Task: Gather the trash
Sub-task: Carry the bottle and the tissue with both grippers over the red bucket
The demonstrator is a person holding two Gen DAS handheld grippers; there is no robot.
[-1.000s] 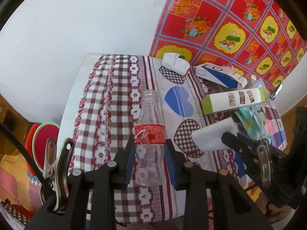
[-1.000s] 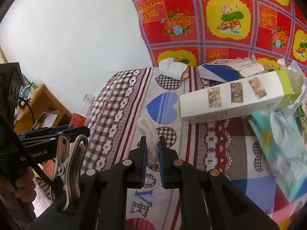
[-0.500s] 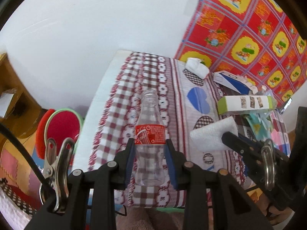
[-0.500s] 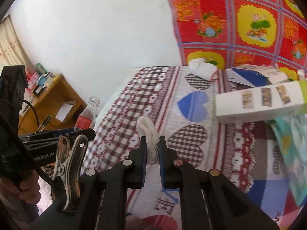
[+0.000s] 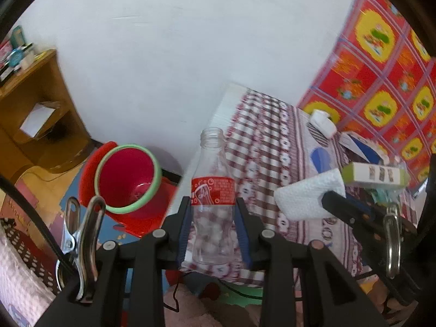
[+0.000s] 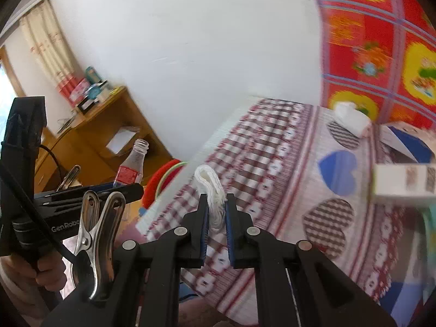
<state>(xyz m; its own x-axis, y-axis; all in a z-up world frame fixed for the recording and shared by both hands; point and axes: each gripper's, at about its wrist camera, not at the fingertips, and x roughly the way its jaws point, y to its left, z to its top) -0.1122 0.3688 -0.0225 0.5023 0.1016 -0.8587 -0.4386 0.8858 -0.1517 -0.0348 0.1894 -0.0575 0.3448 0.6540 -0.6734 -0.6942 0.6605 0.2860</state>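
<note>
Bed w/ checked sheet [image 5: 261,125] by white wall. Left gripper [image 5: 212,229] clamps upright plastic bottle [image 5: 214,204]; right gripper [image 6: 216,218] pinches folded tissue [image 6: 211,188]. Red bin [image 5: 125,174] on floor sits left of bottle, nearer left gripper, mouth tilted toward it.

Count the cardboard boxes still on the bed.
2: a green-and-white box near the right edge, a blue-and-white box just behind it toward the red blanket. More may be hidden beyond the frame.

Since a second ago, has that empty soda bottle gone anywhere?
Yes. The bottle, clamped in the left gripper, has swung left off the checked bedcover toward the red bin on the floor.
</note>
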